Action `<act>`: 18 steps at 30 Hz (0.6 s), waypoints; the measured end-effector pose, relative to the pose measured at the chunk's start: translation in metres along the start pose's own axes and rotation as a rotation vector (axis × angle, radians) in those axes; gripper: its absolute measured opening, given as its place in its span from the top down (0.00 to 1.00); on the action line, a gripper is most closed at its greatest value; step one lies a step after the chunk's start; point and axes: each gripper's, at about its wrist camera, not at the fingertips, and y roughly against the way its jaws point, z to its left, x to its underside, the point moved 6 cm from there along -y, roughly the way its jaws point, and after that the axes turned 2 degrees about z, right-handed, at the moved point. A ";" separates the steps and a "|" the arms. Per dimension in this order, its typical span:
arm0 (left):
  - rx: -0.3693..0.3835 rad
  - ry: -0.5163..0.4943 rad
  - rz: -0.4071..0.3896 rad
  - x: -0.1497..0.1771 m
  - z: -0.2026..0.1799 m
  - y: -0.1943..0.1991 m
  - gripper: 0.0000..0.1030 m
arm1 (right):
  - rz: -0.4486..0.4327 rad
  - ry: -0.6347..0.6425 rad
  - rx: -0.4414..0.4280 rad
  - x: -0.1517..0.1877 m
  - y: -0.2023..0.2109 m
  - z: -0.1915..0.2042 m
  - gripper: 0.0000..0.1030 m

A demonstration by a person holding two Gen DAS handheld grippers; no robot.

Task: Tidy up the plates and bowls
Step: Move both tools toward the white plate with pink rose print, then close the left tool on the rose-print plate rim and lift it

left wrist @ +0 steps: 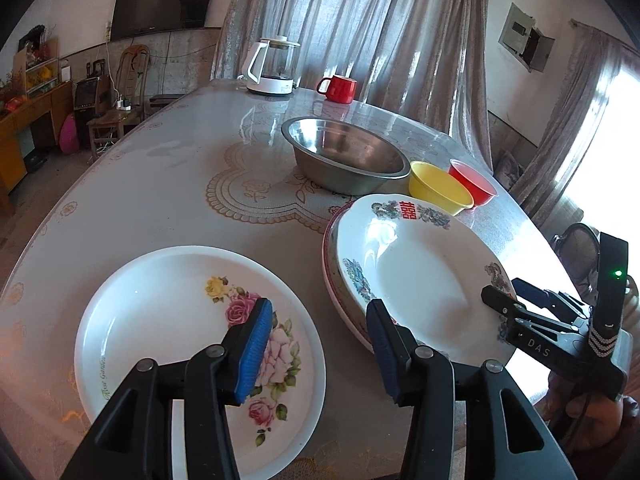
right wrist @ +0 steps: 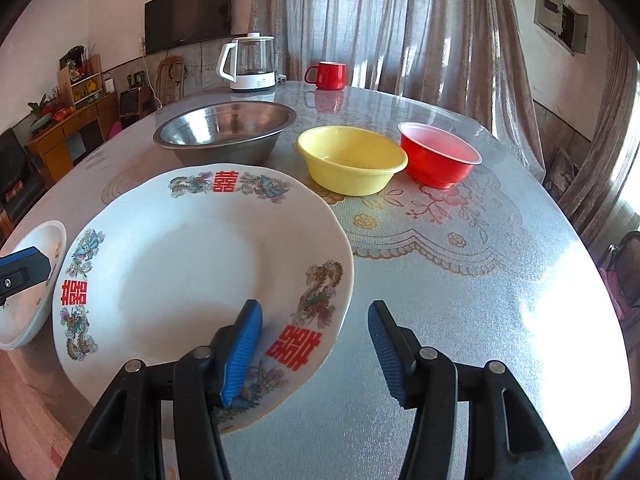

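A white rose-patterned plate (left wrist: 168,332) lies on the table at the near left. To its right a white plate with red characters and dragons (left wrist: 416,276) lies on top of another plate whose red rim (left wrist: 329,280) shows beneath; the top plate also fills the right wrist view (right wrist: 180,272). My left gripper (left wrist: 320,340) is open and empty, with its fingers over the gap between the plates. My right gripper (right wrist: 316,344) is open, straddling the dragon plate's near right edge. Behind stand a steel basin (left wrist: 346,152), a yellow bowl (right wrist: 352,158) and a red bowl (right wrist: 438,152).
A white kettle (left wrist: 272,66) and a red mug (left wrist: 338,88) stand at the table's far edge. The round table (right wrist: 460,292) carries a lace-patterned cover. Chairs stand off the right and far left sides. The rose plate's edge shows in the right wrist view (right wrist: 36,280).
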 end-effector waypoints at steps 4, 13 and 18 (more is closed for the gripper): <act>-0.007 0.014 0.003 0.001 0.004 0.001 0.50 | -0.012 -0.030 -0.004 -0.001 0.008 -0.005 0.46; -0.019 0.037 0.000 0.002 0.012 0.007 0.49 | -0.082 -0.097 -0.133 -0.012 0.037 -0.002 0.46; -0.025 0.053 0.000 0.002 0.018 0.009 0.49 | -0.091 -0.079 -0.235 -0.017 0.047 0.017 0.46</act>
